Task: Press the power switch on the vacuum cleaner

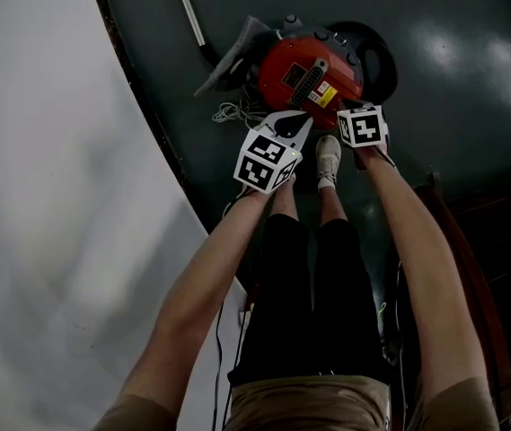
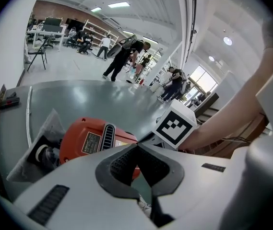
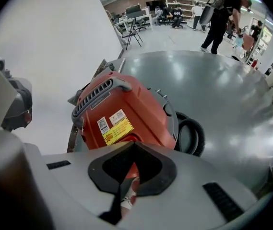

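Legs in dark shorts (image 1: 313, 303) and two bare forearms (image 1: 210, 277) lie nearest the head camera. One pale shoe (image 1: 328, 160) stands just beside the machine.

Item 1. Vacuum cleaner (image 1: 307, 72): red canister body with yellow label and dark ribbed vent, resting on a dark glossy floor (image 1: 453, 79). Black hose (image 1: 381, 57) is coiled at its far side; pale cord (image 1: 233, 110) is bundled at its near left.

Item 2. Left gripper (image 2: 137, 145): jaws pressed together with nothing between them, held off the near edge of the red body and slanted toward it.

Item 3. Right gripper (image 3: 133, 143): jaws closed tip to tip and empty, aimed steeply down over the near end of the body, close by the label. Contact cannot be confirmed.

Item 4. Power switch: not identifiable with certainty. Dark buttons (image 3: 167, 110) sit on the shell's upper side toward the hose.

Status, as judged: grippers are brought close, with the closed right tip suited to prodding. No press is evident, so the switch remains to be found and pushed.
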